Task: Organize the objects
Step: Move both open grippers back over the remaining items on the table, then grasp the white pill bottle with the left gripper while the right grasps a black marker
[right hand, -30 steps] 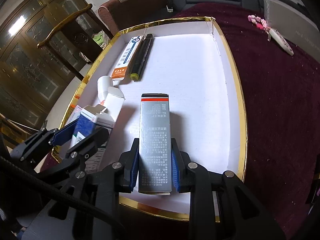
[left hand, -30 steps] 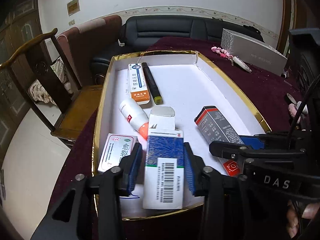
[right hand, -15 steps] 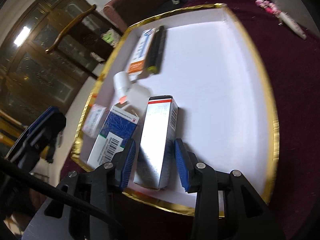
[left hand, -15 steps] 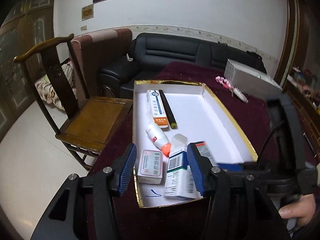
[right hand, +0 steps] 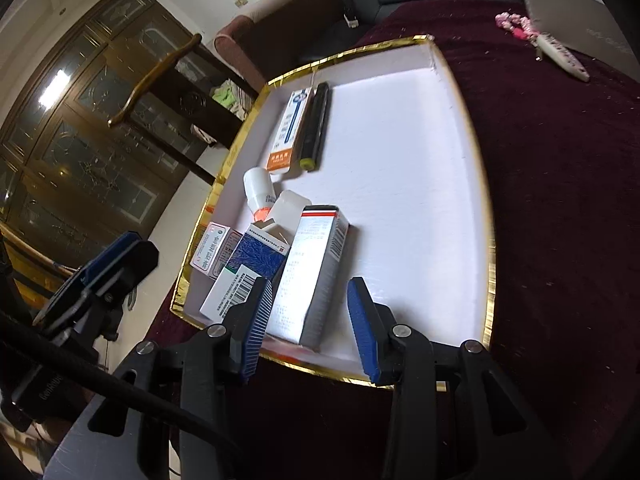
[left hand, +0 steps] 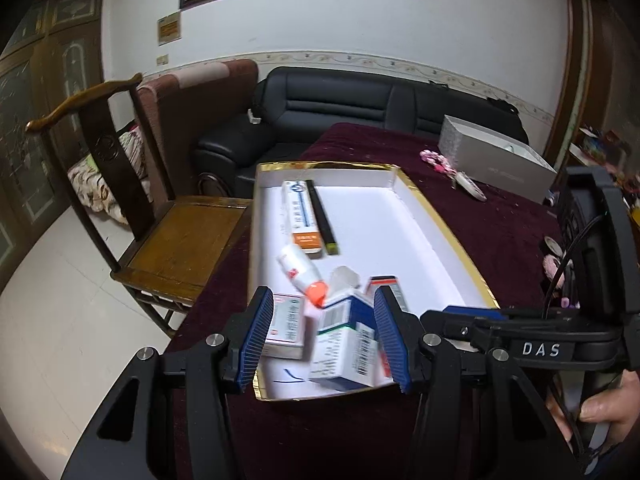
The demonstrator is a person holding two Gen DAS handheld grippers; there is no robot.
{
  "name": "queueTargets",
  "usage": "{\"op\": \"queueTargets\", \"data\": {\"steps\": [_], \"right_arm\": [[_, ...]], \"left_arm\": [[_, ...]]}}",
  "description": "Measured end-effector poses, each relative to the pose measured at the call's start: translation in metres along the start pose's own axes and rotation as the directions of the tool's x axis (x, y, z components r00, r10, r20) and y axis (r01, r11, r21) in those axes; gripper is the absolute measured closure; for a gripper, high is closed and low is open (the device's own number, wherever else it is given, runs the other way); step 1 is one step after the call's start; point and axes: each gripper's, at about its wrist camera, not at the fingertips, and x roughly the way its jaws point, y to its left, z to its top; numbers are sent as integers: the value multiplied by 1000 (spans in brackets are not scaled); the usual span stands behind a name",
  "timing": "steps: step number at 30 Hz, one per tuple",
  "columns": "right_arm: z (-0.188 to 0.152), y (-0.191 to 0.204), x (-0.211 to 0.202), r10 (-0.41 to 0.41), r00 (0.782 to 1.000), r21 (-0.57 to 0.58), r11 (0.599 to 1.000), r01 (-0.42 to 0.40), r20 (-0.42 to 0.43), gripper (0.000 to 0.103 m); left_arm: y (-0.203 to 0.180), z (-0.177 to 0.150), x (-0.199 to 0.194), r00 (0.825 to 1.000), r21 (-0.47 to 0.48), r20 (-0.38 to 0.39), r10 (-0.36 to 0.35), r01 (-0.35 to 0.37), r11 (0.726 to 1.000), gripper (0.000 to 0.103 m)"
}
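A white tray with a gold rim (left hand: 424, 208) (right hand: 476, 168) lies on the maroon table. In it are a blue-and-white box (left hand: 344, 340) (right hand: 248, 272), a silver box (right hand: 312, 268) (left hand: 390, 286), a small pink-and-white box (left hand: 285, 324) (right hand: 210, 250), a white bottle with an orange cap (left hand: 300, 270) (right hand: 258, 190), a white-and-orange box (left hand: 300, 216) (right hand: 290, 130) and a black stick (left hand: 322, 216) (right hand: 315, 126). My left gripper (left hand: 326, 340) is open, pulled back above the tray's near end. My right gripper (right hand: 310, 328) is open, its pads either side of the silver box without touching.
A wooden chair (left hand: 132, 208) stands left of the table. A black sofa (left hand: 360, 108) is behind. A grey box (left hand: 492, 160) and a pink-and-white item (left hand: 452, 170) (right hand: 540, 38) lie at the table's far right. A dark cabinet (right hand: 80, 120) stands at left.
Both grippers have let go of their boxes and opened. Both have pulled back from the tray. The blue-and-white box and the silver box now rest side by side at the tray's near end.
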Motion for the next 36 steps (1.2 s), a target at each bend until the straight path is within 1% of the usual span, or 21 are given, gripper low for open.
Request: {"op": "queueTargets", "data": {"steps": [4, 8, 9, 11, 13, 15, 16, 18, 19, 20, 21, 22, 24, 25, 26, 27, 29, 31, 34, 36], "right_arm": [[-5, -11, -25, -5, 999, 7, 1000, 5, 40, 65], [-12, -34, -61, -26, 996, 43, 999, 23, 90, 64], [-14, -41, -72, -37, 994, 52, 998, 32, 102, 61], [-18, -57, -95, -67, 989, 75, 996, 58, 128, 60], [-21, -74, -118, -94, 984, 99, 992, 79, 152, 60], [-26, -96, -146, -131, 974, 133, 985, 108, 183, 60], [-28, -107, -159, -152, 968, 148, 981, 123, 202, 58], [-31, -139, -185, -207, 948, 205, 966, 159, 240, 53], [-35, -154, -196, -226, 938, 240, 957, 164, 261, 52], [-38, -168, -206, -241, 929, 275, 948, 163, 281, 52], [-42, -185, -215, -257, 918, 310, 937, 161, 301, 52], [-47, -198, -220, -272, 908, 338, 928, 159, 318, 52], [-59, -223, -226, -292, 890, 383, 912, 148, 351, 52], [-65, -233, -227, -299, 886, 405, 903, 143, 355, 52], [-69, -245, -227, -305, 887, 428, 893, 141, 345, 52], [-71, -254, -228, -304, 891, 448, 884, 132, 336, 52], [-74, -265, -238, -284, 890, 475, 876, 89, 358, 52], [-75, -267, -247, -278, 880, 487, 871, 62, 385, 52], [-76, -264, -256, -270, 867, 493, 870, 32, 419, 52], [-77, -266, -259, -260, 867, 495, 869, 17, 426, 52]], "left_arm": [[-25, -1, -4, 1000, 50, -6, -12, 12, 999, 56], [-64, -5, -6, 999, 126, -16, -44, 46, 991, 56], [-76, -6, -5, 998, 152, -23, -54, 57, 987, 56], [-100, -10, -6, 997, 203, -32, -74, 79, 976, 56], [-124, -14, -6, 994, 255, -41, -104, 111, 960, 56], [-151, -20, -7, 988, 309, -58, -144, 155, 938, 56], [-165, -24, -7, 983, 339, -64, -171, 183, 923, 56], [-194, -31, -6, 968, 396, -85, -235, 249, 884, 56], [-214, -37, -4, 957, 437, -108, -271, 290, 851, 56], [-229, -39, -2, 948, 470, -123, -294, 317, 824, 57], [-245, -44, 0, 938, 508, -138, -317, 342, 790, 57], [-266, -49, 3, 930, 564, -151, -336, 360, 743, 57], [-295, -56, 6, 925, 638, -168, -342, 366, 677, 57], [-309, -58, 8, 925, 678, -168, -342, 360, 641, 57], [-322, -59, 8, 927, 714, -157, -341, 345, 609, 57], [-333, -59, 10, 931, 745, -146, -333, 326, 583, 57], [-350, -57, 16, 947, 774, -123, -297, 279, 568, 57], [-362, -54, 22, 952, 791, -118, -281, 261, 554, 57], [-376, -51, 35, 950, 808, -162, -268, 283, 517, 57], [-384, -52, 44, 942, 816, -208, -264, 316, 484, 57]]}}
